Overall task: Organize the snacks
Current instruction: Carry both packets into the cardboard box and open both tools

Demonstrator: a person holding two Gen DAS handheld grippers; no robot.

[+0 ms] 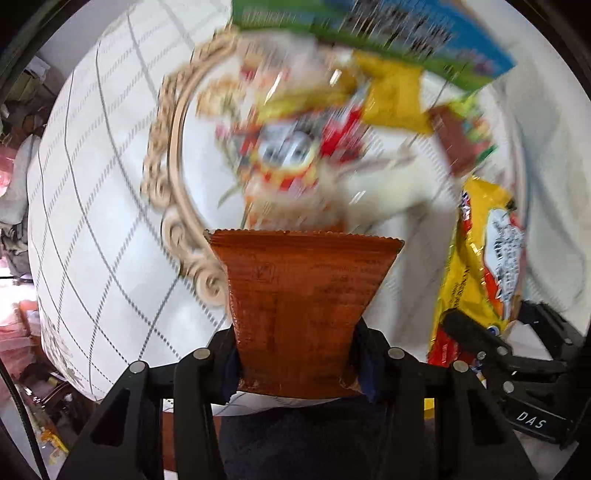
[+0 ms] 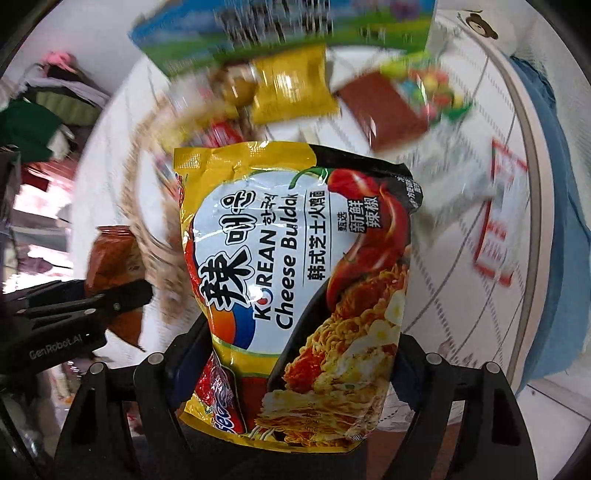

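My left gripper (image 1: 295,354) is shut on a brown snack packet (image 1: 303,295), held above the near edge of an oval tray with a carved beige rim (image 1: 166,162). My right gripper (image 2: 295,369) is shut on a yellow Korean Cheese Buldak noodle pack (image 2: 295,280), held above the table. The noodle pack (image 1: 480,266) and right gripper show at the right of the left wrist view. The left gripper and brown packet (image 2: 114,266) show at the left of the right wrist view. Blurred snacks (image 1: 288,147) lie in the tray.
A blue-green box (image 1: 388,33) lies at the far side. A yellow pouch (image 2: 291,85), a brown packet (image 2: 388,110) and a colourful candy pack (image 2: 432,88) lie beyond the tray on the white checked tablecloth (image 1: 92,192). A red-printed white pack (image 2: 495,218) lies right.
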